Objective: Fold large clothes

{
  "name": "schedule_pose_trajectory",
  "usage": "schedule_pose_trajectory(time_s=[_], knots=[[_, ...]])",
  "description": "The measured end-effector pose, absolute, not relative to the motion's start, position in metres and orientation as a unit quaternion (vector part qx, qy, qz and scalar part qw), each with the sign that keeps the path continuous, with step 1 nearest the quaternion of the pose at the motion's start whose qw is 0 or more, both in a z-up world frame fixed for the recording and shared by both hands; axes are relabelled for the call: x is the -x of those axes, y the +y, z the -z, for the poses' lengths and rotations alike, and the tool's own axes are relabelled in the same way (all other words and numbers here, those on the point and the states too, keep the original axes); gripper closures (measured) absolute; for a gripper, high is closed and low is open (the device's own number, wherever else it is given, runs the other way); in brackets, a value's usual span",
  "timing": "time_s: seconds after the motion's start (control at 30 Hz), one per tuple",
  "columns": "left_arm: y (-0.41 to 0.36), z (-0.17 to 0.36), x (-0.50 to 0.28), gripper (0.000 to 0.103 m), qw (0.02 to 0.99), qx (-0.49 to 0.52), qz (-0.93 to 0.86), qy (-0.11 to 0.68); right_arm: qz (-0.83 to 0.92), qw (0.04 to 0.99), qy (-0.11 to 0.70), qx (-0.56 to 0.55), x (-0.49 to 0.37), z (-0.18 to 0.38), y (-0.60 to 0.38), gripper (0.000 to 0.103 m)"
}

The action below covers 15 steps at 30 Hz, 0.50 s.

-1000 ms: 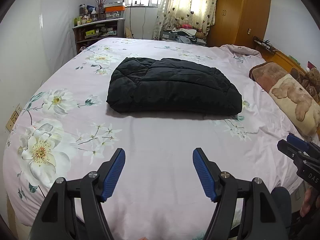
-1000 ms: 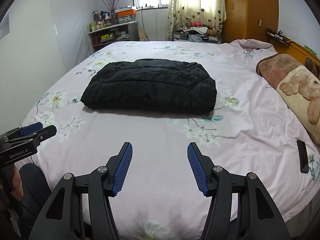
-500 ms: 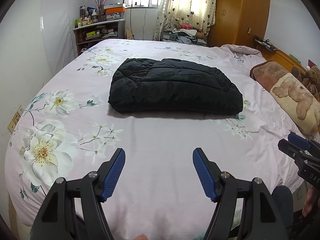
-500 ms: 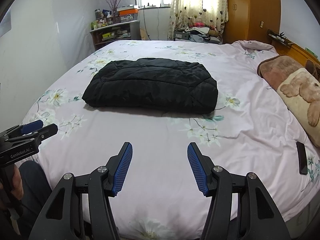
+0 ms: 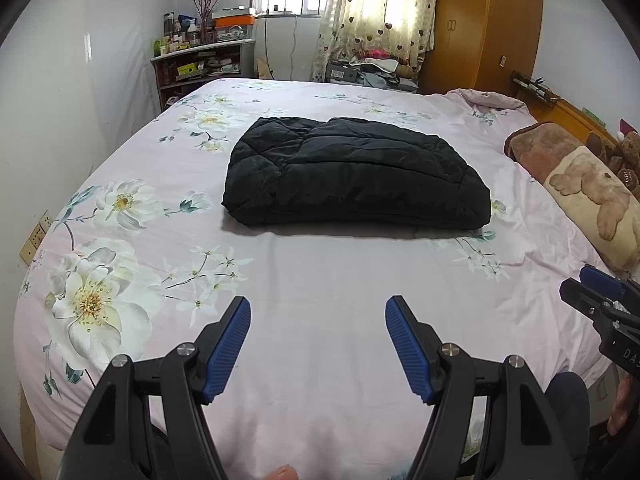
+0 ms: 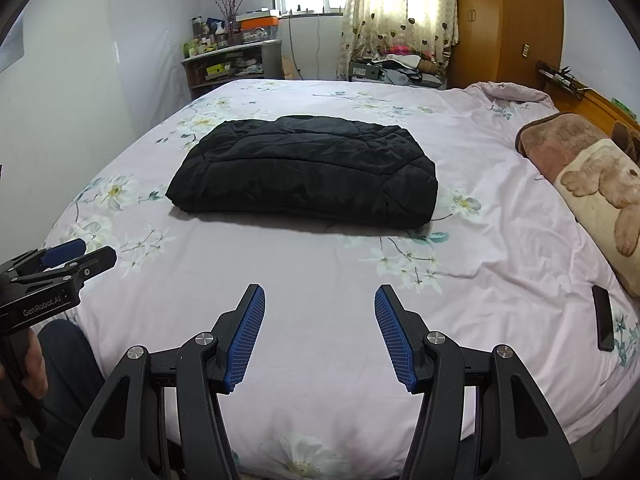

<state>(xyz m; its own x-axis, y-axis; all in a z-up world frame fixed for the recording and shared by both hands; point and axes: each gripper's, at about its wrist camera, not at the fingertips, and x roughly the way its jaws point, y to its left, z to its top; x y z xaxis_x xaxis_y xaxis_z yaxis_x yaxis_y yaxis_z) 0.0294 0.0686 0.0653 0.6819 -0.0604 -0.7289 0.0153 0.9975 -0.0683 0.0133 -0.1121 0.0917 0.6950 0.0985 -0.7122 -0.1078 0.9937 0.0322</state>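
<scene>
Left wrist view. Your left gripper hangs over the near edge of the bed, which is covered in a pale pink sheet printed with white flowers. Blue ribbed fingers spread wide apart, nothing between them. The black quilted padded jacket lies folded into a thick rectangular bundle around the middle of the bed, well apart from the gripper. A brown plush blanket with a bear picture lies along the bed's right edge. Your right gripper shows at the right border of this view, over the near right corner; from here you cannot tell how its fingers stand. Beyond the far edge: a cluttered grey shelf unit, a heart-print curtain, an orange-brown wooden wardrobe.

Right wrist view. Your right gripper also hangs over the near edge, blue fingers wide apart and holding nothing. The folded jacket sits mid-bed, a little toward the left edge from this angle, flat on the sheet. A dark slim phone-like slab lies near the right edge, just below the bear blanket. Your left gripper enters at the left border, above the near left corner, fingers parted and empty.
</scene>
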Motion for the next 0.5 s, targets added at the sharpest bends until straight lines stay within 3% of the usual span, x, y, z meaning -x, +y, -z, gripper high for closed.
schedule_pose_trajectory(time_s=[0.5], knots=[[0.0649,-0.0631,-0.0267,0.031,0.916,0.021,0.014,0.4,-0.06,0.919,0.389,0.008,-0.0135,-0.0911,-0.1167,0.045]])
